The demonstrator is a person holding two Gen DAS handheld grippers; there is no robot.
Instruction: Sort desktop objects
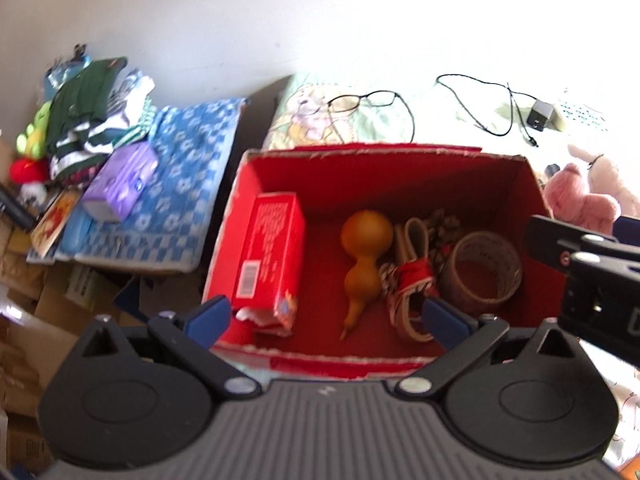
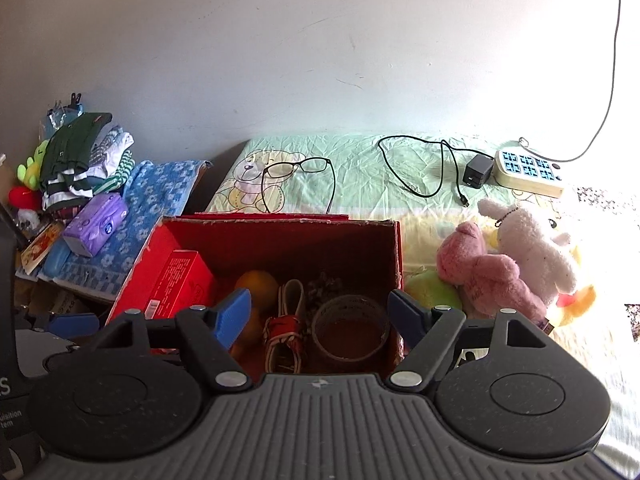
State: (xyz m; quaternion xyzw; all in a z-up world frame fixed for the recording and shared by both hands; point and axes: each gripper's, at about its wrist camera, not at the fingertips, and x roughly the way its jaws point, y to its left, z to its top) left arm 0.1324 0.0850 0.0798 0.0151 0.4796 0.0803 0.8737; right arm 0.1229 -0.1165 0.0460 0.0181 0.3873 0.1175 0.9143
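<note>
Red box [image 2: 394,256]: open-topped cardboard, at the near edge of the bed, toward its left side.
In the box: a red carton [image 1: 274,256] leaning on the left wall; a yellow gourd [image 1: 364,256] mid-floor; a red-and-white strap bundle [image 1: 408,284] just right of it; a tape roll [image 1: 486,268] by the right wall. These read as already sorted.
Bed sheet [image 2: 360,168]: pale green, carrying what is left.
Left out, far edge: glasses [image 2: 298,170] behind the box; a black cable [image 2: 416,168] running to a charger [image 2: 478,172], which touches a power strip [image 2: 528,174] toward the far right corner.
Left out, right side: a pink plush [image 2: 488,276] and a white plush [image 2: 536,248], touching, with a green ball [image 2: 430,290] just beside the box wall.
Left tongs [image 1: 326,318]: wide apart, empty, hovering over the box's near rim.
Right tongs [image 2: 320,312]: wide apart, empty, also above the box.
Progress: my guess is roughly half done; four items in, some six out.
Off the bed: folded clothes [image 2: 80,160] and a purple pack [image 2: 96,224] on a blue towel [image 2: 160,192] at left; whether they count, I cannot tell.
</note>
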